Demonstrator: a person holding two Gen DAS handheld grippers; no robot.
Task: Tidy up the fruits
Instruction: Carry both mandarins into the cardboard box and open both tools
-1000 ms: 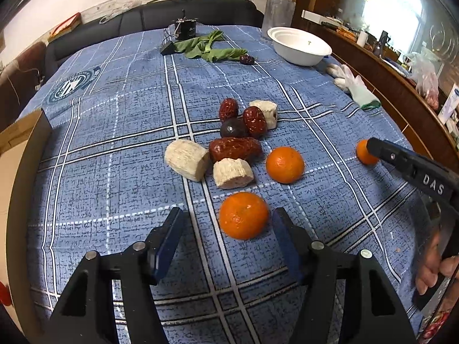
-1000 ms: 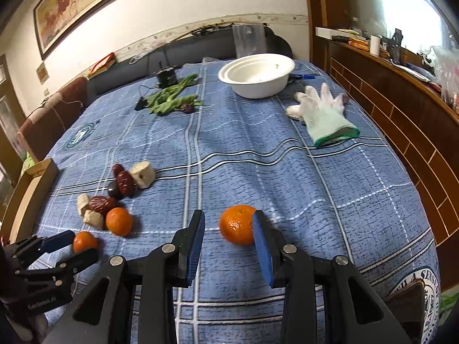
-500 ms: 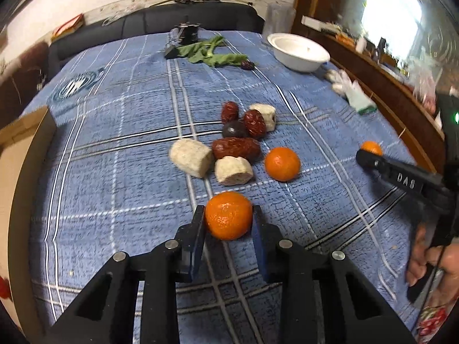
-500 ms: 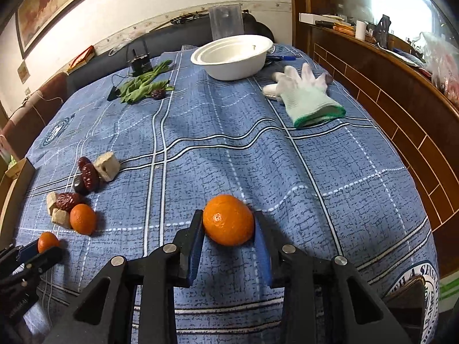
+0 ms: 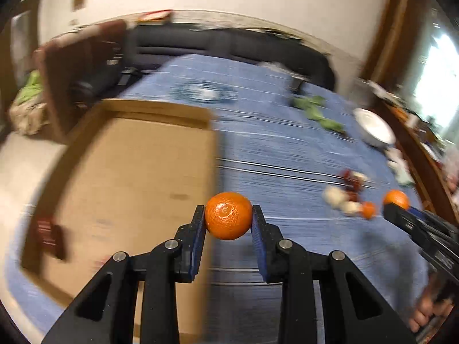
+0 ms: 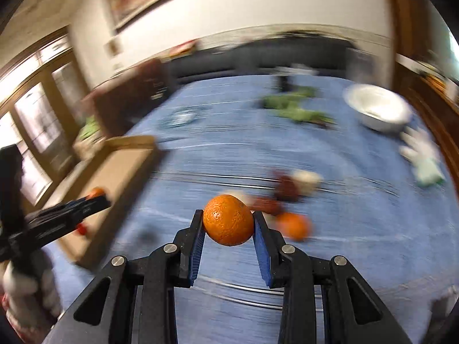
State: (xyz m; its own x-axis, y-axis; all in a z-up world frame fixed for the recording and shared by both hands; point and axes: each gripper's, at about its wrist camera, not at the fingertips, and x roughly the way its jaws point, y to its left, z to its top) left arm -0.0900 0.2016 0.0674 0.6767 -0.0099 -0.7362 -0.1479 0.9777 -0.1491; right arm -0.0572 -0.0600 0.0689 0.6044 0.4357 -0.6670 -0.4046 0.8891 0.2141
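My left gripper [image 5: 228, 215] is shut on an orange tangerine [image 5: 228, 220], held in the air over the right edge of an open cardboard box [image 5: 134, 172]. My right gripper [image 6: 228, 221] is shut on a second tangerine [image 6: 228, 220], lifted above the blue checked tablecloth [image 6: 344, 258]. A third tangerine [image 6: 292, 226] lies on the cloth just right of it, beside red dates [image 6: 287, 186] and pale chunks [image 6: 307, 178]. In the right wrist view the left gripper [image 6: 96, 199] shows at the left over the box [image 6: 123, 169]. Both views are blurred by motion.
A white bowl [image 6: 378, 109], green vegetables [image 6: 295, 109] and a white glove [image 6: 424, 160] lie at the far right of the table. A dark red item [image 5: 47, 235] sits inside the box. A sofa and chairs line the far side. A person's hand [image 5: 430, 309] holds the right gripper.
Both grippers closed on their tangerines and lifted them off the cloth. Both have swung left, so the cardboard box now fills the left wrist view.
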